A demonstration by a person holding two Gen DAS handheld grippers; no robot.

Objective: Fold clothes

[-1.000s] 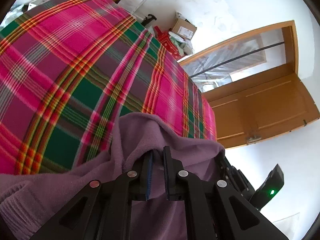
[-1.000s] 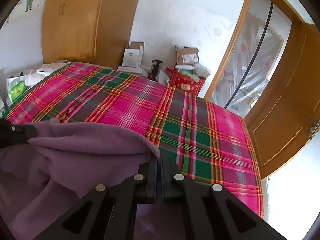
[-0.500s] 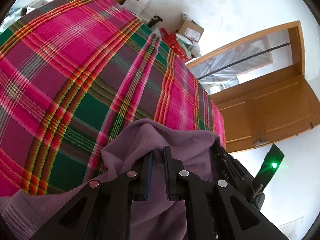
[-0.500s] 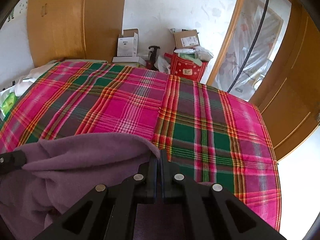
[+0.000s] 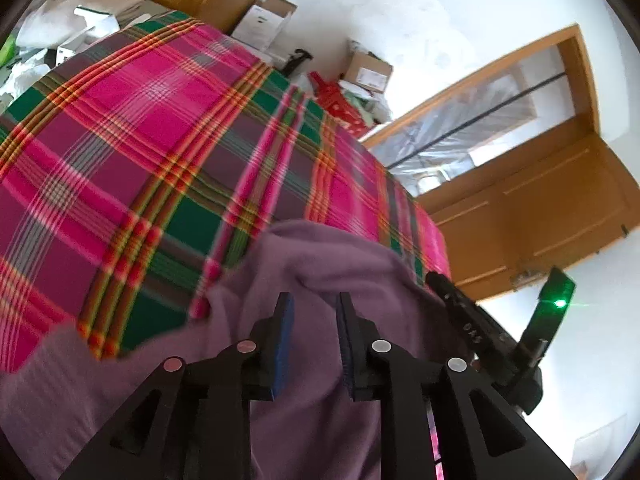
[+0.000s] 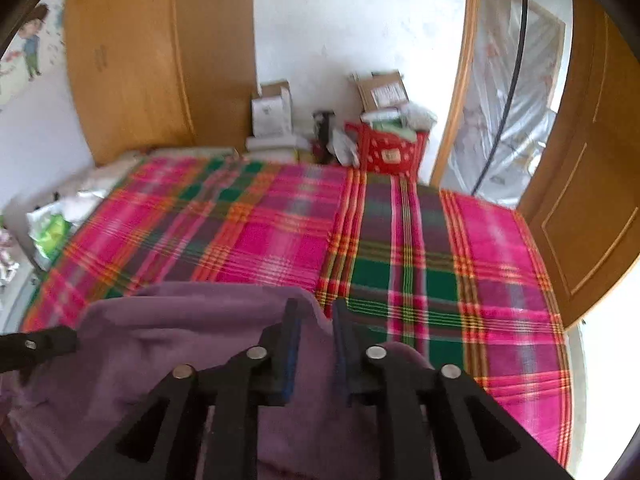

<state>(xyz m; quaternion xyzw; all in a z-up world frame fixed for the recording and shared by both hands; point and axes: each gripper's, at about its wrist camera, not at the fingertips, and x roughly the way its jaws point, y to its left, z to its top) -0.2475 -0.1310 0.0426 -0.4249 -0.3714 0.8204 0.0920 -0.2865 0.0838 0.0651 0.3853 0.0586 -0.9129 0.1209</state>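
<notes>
The purple garment [image 5: 320,264] was seen bunched at the near edge of the bed, over the plaid bedspread [image 5: 120,152], its far hem raised into a soft ridge; in the right wrist view the same cloth [image 6: 180,320] was spread leftward, with most of the bedspread [image 6: 400,248] bare beyond it. The left claw [image 5: 314,312] was held narrowly parted, cloth lying between and beneath its pads [image 5: 285,320]; whether anything was pinched could not be told. The right claw [image 6: 314,320] was likewise parted a little, the hem's corner lying in the gap. By judgement, an edge was being laid or let go; to be done well, both corners would need to be set down level and together, the cloth drawn taut between them, and the claws eased clear without the ridge being dragged.
</notes>
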